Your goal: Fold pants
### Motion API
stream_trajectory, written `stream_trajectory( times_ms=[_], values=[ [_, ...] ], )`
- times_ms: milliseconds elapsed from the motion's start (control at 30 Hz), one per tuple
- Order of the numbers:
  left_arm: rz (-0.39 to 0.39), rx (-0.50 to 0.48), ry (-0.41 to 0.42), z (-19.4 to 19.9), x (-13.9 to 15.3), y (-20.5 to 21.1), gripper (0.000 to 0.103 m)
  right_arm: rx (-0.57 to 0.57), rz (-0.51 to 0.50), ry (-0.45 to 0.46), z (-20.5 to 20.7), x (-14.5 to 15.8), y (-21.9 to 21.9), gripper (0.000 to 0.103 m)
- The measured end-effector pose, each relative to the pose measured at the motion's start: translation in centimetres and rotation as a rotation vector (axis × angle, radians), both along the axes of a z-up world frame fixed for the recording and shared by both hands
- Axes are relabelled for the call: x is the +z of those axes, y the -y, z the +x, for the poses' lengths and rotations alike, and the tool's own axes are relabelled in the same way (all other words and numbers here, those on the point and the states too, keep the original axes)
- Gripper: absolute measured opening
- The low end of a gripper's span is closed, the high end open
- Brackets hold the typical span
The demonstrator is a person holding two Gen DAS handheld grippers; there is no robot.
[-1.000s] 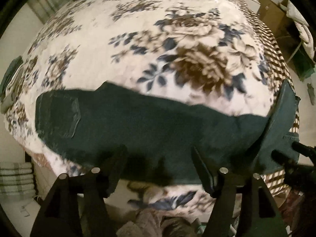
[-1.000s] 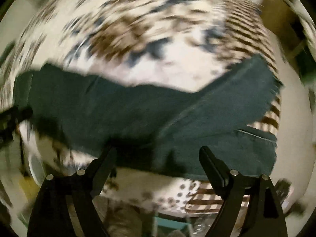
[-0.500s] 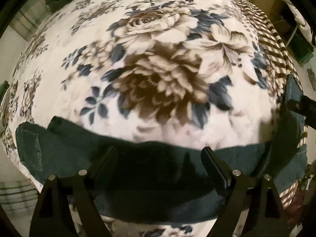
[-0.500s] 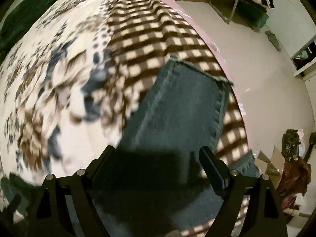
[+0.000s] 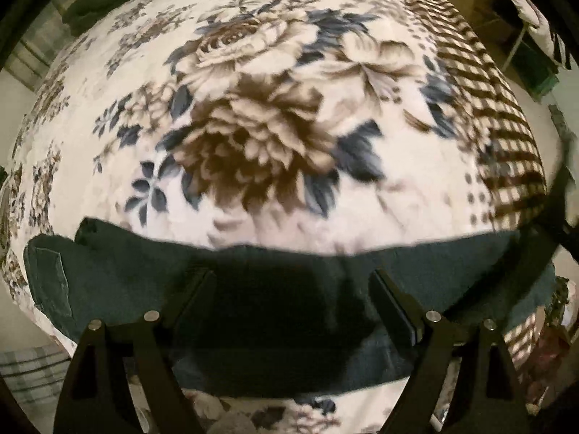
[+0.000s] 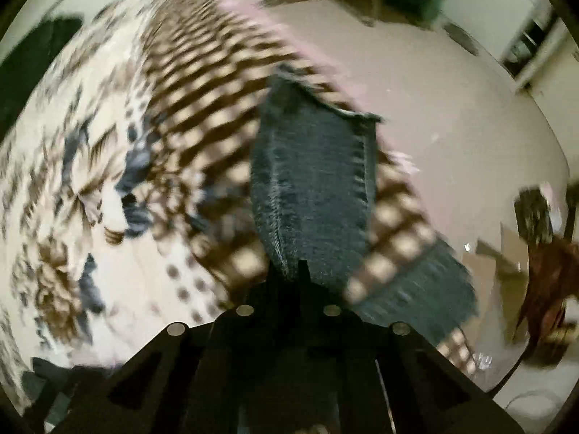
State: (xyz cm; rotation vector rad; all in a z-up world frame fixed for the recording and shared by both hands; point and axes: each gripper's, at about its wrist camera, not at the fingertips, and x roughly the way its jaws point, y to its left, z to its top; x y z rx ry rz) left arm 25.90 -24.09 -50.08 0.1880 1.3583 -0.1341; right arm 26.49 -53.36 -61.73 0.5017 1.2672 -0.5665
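Floral blanket (image 5: 275, 137) fills both views, dark pants (image 5: 275, 289) lying across the lower frame. My left gripper (image 5: 293, 289) hangs spread and unloaded above them; my right gripper (image 6: 302, 271) is clamped on a pant leg (image 6: 311, 188) at frame centre, probably to carry it over for the fold.

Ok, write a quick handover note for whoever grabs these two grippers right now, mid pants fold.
Left gripper: open, fingers apart over the dark pants, holding nothing.
Right gripper: shut on the pant leg near its hem end.
The pants lie across the near edge of the floral blanket, pocket end at left.
Done: the leg is gripped.
Left: probably carry the leg end over toward the pocket end, then flatten the fold.
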Motion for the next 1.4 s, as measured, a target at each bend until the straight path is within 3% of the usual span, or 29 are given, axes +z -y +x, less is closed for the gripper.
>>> stream_trajectory(
  times_ms=[133, 267, 367, 433, 600, 667, 700, 900, 1000, 1067, 1100, 1133, 1200, 1400],
  values=[
    [-0.017, -0.010, -0.034, -1.7, -0.8, 0.4, 0.086, -0.172, 0.063, 0.035, -7.2, 1.1, 3.3, 0.007],
    [-0.003, -0.029, -0.057, -2.7, -2.2, 1.2, 0.086, -0.216, 0.161, 0.000, -11.1, -3.1, 5.3, 0.010],
    [-0.002, -0.040, -0.067, -3.2, -2.8, 1.5, 0.086, -0.285, 0.321, 0.020, -13.2, -6.2, 6.8, 0.025],
    [-0.004, -0.041, -0.072, -3.3, -2.9, 1.6, 0.086, -0.315, 0.355, 0.069, -14.3, -6.7, 7.3, 0.035],
    [-0.008, -0.033, -0.073, -3.5, -2.8, 1.6, 0.086, -0.371, 0.433, 0.097, -15.3, -8.9, 7.7, 0.035],
    [-0.007, -0.031, -0.068, -4.0, -2.6, 1.1, 0.086, -0.374, 0.424, 0.120, -15.4, -9.3, 7.7, 0.023],
    [-0.007, -0.030, -0.066, -4.2, -2.5, 0.9, 0.086, -0.374, 0.376, 0.120, -15.6, -9.0, 7.5, 0.004],
    [-0.028, -0.009, -0.065, -5.4, -2.1, -0.7, 0.086, -0.307, 0.233, 0.143, -15.9, -3.9, 5.8, 0.004],
    [-0.038, 0.022, -0.092, -6.0, -2.9, -1.9, 0.086, -0.289, 0.201, 0.068, -15.9, -4.2, 5.4, 0.004],
    [-0.048, 0.050, -0.104, -6.3, -3.1, -3.2, 0.086, -0.275, 0.251, -0.013, -14.7, -6.3, 5.5, 0.007],
    [-0.051, 0.063, -0.101, -6.4, -3.0, -4.0, 0.086, -0.275, 0.294, -0.038, -14.3, -7.1, 5.5, 0.014],
    [-0.053, 0.080, -0.095, -6.6, -2.8, -5.1, 0.086, -0.277, 0.316, -0.041, -14.0, -7.1, 5.4, 0.030],
    [-0.052, 0.112, -0.092, -6.6, -2.4, -7.2, 0.086, -0.277, 0.332, -0.005, -13.6, -5.7, 4.5, 0.053],
    [-0.054, 0.257, -0.073, -6.5, -0.7, -17.9, 0.086, -0.159, 0.353, 0.058, -11.8, -1.4, -2.9, 0.056]
  ],
)
